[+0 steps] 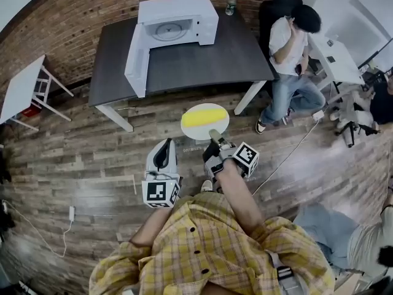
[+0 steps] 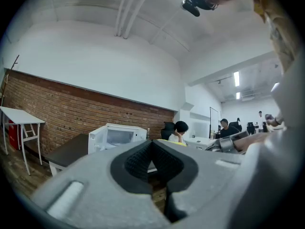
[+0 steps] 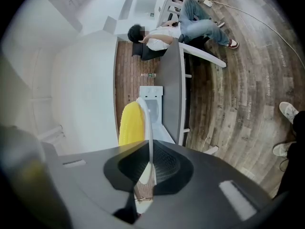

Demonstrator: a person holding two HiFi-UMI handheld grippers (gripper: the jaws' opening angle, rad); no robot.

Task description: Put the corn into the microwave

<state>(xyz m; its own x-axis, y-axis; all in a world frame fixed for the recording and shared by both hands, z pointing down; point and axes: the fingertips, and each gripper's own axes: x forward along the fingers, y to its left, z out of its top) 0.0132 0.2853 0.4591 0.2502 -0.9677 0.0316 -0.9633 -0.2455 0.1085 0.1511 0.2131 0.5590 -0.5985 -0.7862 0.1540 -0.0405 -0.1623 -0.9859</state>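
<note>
Resting loose on a stiff plate [image 1: 191, 128] clamped at its near rim by the right claw [image 1: 214, 136], the corn [image 1: 204, 117] is held well short of the open microwave [image 1: 178, 23] and judged light, roll-prone; the left claw [image 1: 163, 157] is closed, empty.
</note>
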